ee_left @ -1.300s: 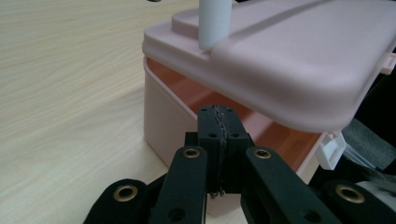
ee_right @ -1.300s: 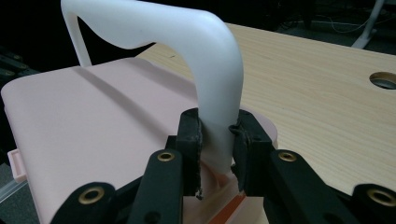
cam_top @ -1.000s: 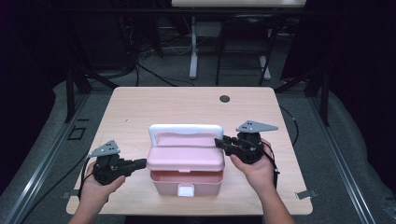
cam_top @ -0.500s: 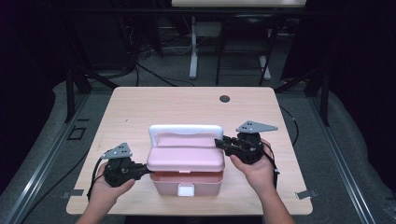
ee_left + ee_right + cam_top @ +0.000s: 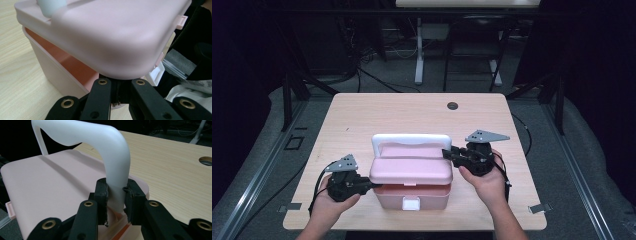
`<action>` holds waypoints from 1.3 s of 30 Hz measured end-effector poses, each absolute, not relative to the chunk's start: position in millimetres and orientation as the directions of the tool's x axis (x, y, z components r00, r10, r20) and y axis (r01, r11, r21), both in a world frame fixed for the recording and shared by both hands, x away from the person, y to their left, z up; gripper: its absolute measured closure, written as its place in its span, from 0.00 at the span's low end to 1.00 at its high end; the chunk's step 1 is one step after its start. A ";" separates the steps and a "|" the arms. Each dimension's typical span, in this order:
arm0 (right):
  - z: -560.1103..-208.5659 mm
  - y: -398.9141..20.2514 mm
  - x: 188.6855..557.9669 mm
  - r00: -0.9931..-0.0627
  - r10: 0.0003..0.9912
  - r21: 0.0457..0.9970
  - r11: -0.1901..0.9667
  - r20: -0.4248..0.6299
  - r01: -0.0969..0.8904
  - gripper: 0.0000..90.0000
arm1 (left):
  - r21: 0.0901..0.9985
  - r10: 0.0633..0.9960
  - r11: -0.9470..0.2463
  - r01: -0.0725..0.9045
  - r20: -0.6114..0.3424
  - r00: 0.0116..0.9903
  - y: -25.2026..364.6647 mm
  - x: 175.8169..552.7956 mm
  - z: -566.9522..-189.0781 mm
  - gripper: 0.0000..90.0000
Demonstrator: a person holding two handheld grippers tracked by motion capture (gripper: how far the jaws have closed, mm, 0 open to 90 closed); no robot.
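High view: a pink box (image 5: 411, 192) with a white latch on its front sits on the near middle of the wooden bench (image 5: 362, 120), its pink lid (image 5: 411, 169) raised off the base on the left side so that a gap shows between lid and rim. A white handle (image 5: 411, 140) stands upright over the back of the lid. The left gripper (image 5: 371, 186), held in the person's left hand (image 5: 326, 206), comes in level from the box's left end with its tips right at the lid's lower edge; in the left gripper view the jaws are pressed together with no gap between them, tucked just under the lid's rounded corner (image 5: 120, 45), with the open pink base below and to the left, but whether they touch the lid I cannot tell. The right gripper (image 5: 447, 154), in the right hand (image 5: 486, 181), reaches in from the box's right, and in the right gripper view its jaws pinch the right leg of the white handle (image 5: 113, 177), one pad on each side of it, just above the lid's surface (image 5: 50, 192). A round hole (image 5: 452, 106) lies in the bench top well behind the box.
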State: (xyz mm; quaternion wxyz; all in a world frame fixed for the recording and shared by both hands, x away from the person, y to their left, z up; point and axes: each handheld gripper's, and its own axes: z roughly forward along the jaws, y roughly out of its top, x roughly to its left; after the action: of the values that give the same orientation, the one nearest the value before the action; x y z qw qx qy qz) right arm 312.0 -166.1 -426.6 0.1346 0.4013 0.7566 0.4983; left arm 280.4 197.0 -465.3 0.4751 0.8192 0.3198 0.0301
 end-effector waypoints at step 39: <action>-438.9 -193.6 279.4 -0.597 0.788 0.881 0.168 0.149 0.443 0.73 | 0.824 0.560 -0.325 0.464 -0.227 0.796 197.6 284.9 -446.5 0.99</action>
State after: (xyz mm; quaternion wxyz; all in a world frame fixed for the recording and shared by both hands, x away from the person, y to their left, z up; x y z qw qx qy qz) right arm 279.4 -193.6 -438.9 0.1748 0.4136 0.7441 0.4947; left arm 284.9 197.6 -446.5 0.4882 0.8123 0.3152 0.0494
